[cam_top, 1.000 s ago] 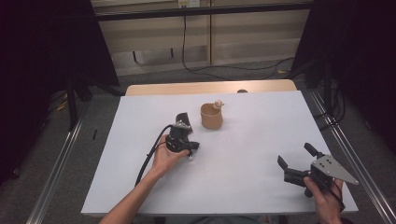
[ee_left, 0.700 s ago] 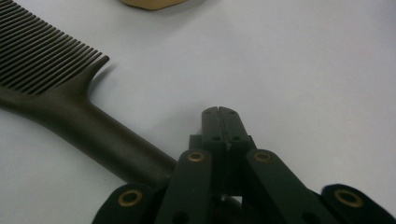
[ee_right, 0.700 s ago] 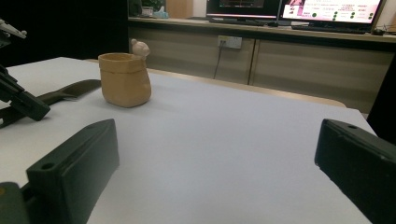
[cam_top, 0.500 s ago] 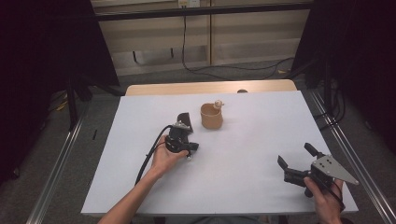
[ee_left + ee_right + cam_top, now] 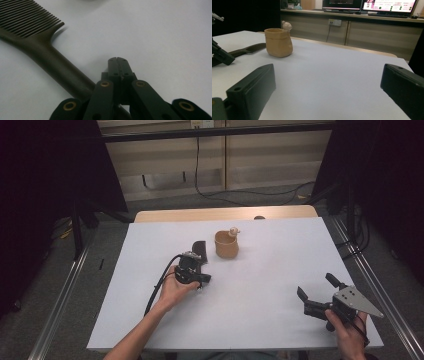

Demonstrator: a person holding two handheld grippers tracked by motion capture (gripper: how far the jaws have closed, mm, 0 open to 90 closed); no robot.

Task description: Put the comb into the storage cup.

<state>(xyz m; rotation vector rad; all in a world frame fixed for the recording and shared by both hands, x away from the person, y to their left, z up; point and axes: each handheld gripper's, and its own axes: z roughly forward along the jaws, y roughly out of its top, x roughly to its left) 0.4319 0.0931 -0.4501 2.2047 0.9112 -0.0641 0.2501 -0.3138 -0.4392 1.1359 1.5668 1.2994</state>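
Tan cup (image 5: 226, 245), one; dark comb (image 5: 37, 47), one; left tongs (image 5: 116, 61) together, right tongs (image 5: 316, 292) apart.

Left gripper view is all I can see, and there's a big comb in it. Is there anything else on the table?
Observer: Yes. A tan cup stands just past the comb, toward the far edge of the table.
Operator: Is there something on the cup?
Observer: A tiny pale figure with round ears sits at its rim.
Operator: Where's my other gripper?
Observer: The right gripper is near the table's near right corner, jaws wide open, holding nothing.
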